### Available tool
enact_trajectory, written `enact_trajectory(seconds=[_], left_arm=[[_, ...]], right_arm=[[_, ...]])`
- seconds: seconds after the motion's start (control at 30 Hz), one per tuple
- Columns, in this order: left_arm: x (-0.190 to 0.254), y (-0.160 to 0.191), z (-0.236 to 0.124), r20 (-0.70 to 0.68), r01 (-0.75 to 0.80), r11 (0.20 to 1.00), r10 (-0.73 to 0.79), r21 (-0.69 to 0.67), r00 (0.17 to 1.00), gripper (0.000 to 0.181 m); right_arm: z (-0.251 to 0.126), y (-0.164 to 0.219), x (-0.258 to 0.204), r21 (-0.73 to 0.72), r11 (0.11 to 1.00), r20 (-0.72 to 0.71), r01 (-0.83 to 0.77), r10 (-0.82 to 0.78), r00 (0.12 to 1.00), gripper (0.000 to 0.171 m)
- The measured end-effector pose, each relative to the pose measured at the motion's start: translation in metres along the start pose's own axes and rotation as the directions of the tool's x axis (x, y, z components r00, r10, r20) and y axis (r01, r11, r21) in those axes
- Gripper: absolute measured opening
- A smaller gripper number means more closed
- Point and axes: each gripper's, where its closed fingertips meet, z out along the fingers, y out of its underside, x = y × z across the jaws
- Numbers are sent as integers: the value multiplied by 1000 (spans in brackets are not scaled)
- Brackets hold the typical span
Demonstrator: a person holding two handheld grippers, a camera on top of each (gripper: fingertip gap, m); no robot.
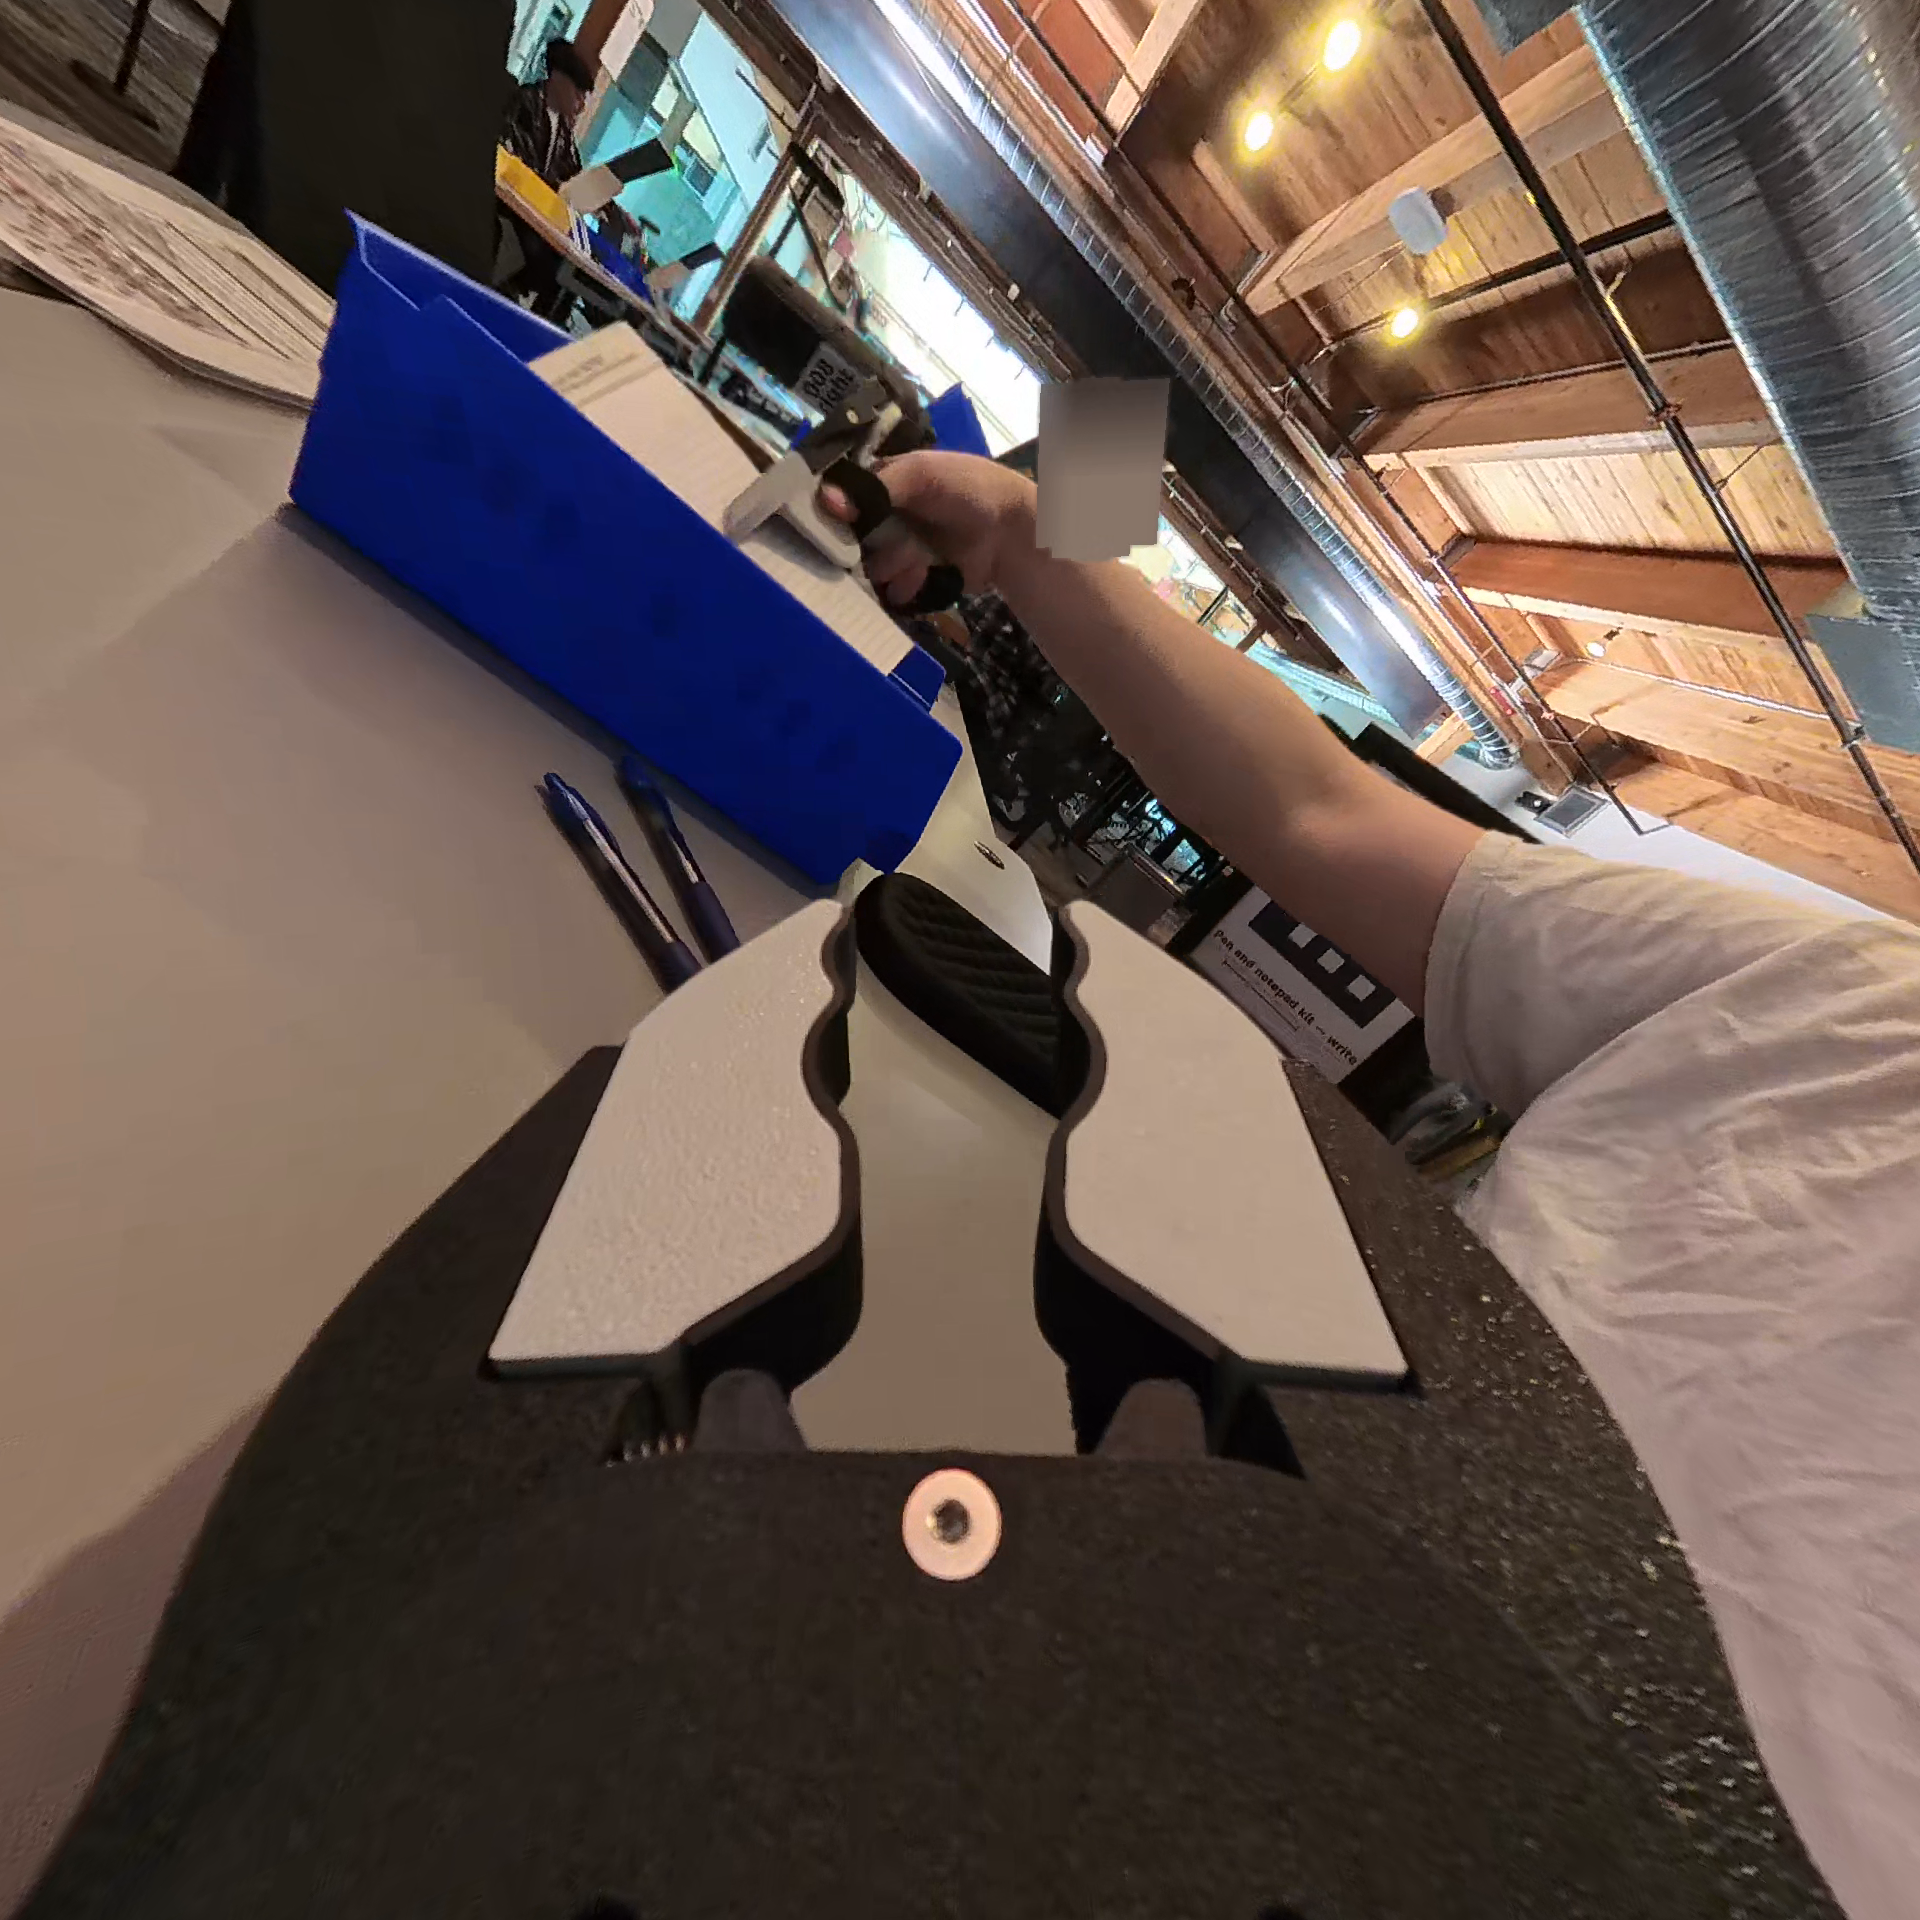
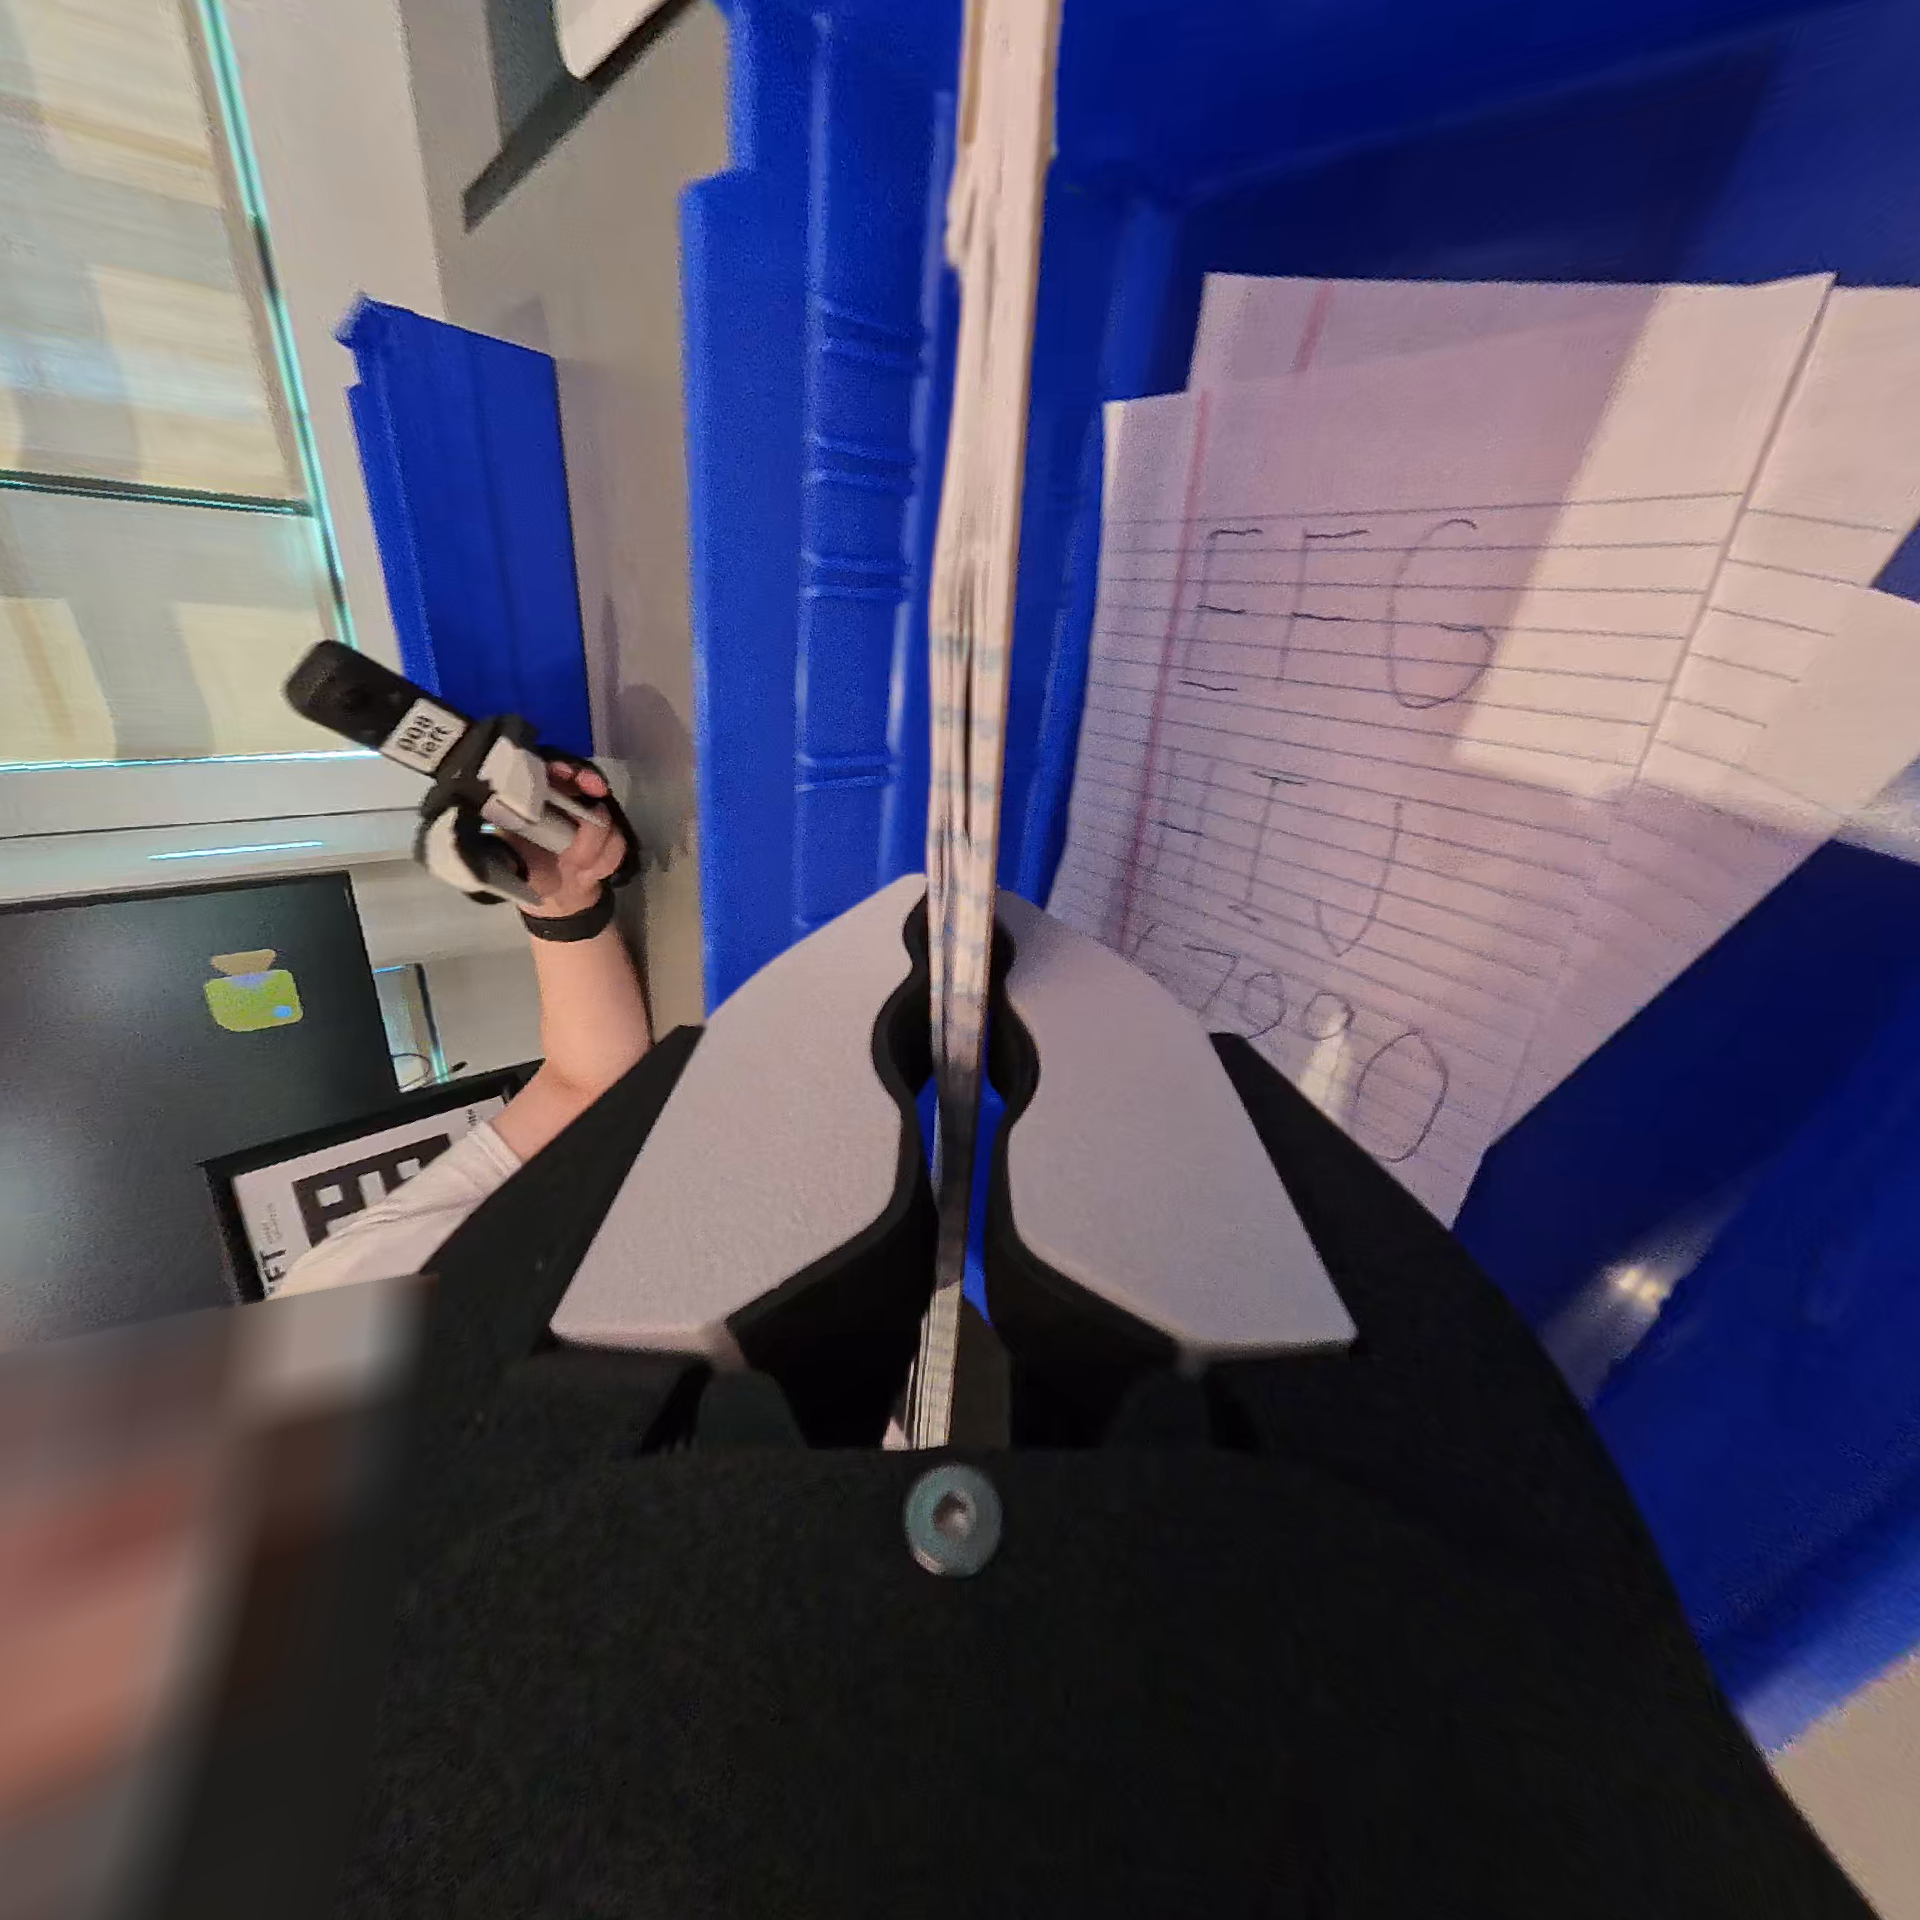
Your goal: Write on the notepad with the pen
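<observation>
My right gripper (image 2: 961, 935) is shut on the edge of a lined notepad (image 2: 977, 582), which stands edge-on between its fingers inside the blue bin (image 2: 1787, 1247). In the left wrist view the same notepad (image 1: 665, 416) leans tilted in the blue bin (image 1: 582, 582), with the right gripper (image 1: 800, 494) clamped on its near edge. Two blue pens (image 1: 634, 883) lie side by side on the grey table (image 1: 260, 831), just ahead and left of my left gripper (image 1: 951, 925), which is open and empty above the table.
Loose lined sheets with handwriting (image 2: 1403, 727) lie in the bin beside the held notepad. A printed paper (image 1: 135, 249) lies at the table's far left. A black round object (image 1: 956, 987) sits ahead of the left fingers. The person's arm (image 1: 1247, 727) reaches across at right. The gap from one gripper's tips to the other's is roughly 35 centimetres.
</observation>
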Motion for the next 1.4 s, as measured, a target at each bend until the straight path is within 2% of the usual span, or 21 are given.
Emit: enact_trajectory(seconds=[0.17,0.4,0.67,0.93,1.0,1.07,1.17,1.27,1.3,1.33,1.37,1.4], left_arm=[[-2,8,2,13,1,999,-1,-36,1000,35],[-1,4,3,31,-29,999,31,-43,999,35],[1,5,4,32,-39,998,41,-51,999,36],[4,3,4,24,-48,998,49,-42,999,36],[6,3,5,22,-54,998,55,-44,998,36],[8,3,6,18,-58,997,59,-45,998,36],[9,2,6,18,-63,997,64,-41,998,36],[10,-1,4,25,-78,997,78,-25,997,36],[10,-3,3,30,-82,996,83,-20,996,36],[10,-4,3,37,-88,996,88,-14,995,36],[8,-5,2,49,-96,995,96,-8,994,36],[6,-6,1,70,-108,994,108,-6,992,36]], right_arm=[[20,5,23,-70,997,-54,-16,12,998,4],[26,3,37,-89,996,-121,0,-11,993,7],[22,5,68,-150,987,-359,54,-105,927,37],[15,-2,82,-167,980,-529,110,-184,828,45],[8,-11,80,-159,973,-593,166,-228,772,45],[-7,-23,78,-168,954,-689,248,-293,663,43],[-36,-41,64,-237,894,-811,379,-397,430,40],[-64,-61,11,-292,766,-874,573,-457,166,33],[-65,-64,-16,-284,709,-877,645,-464,125,32],[-62,-63,-45,-254,661,-877,706,-466,121,32],[-53,-57,-71,-203,629,-863,751,-477,166,33],[-36,-47,-97,-140,612,-821,778,-512,255,35]])
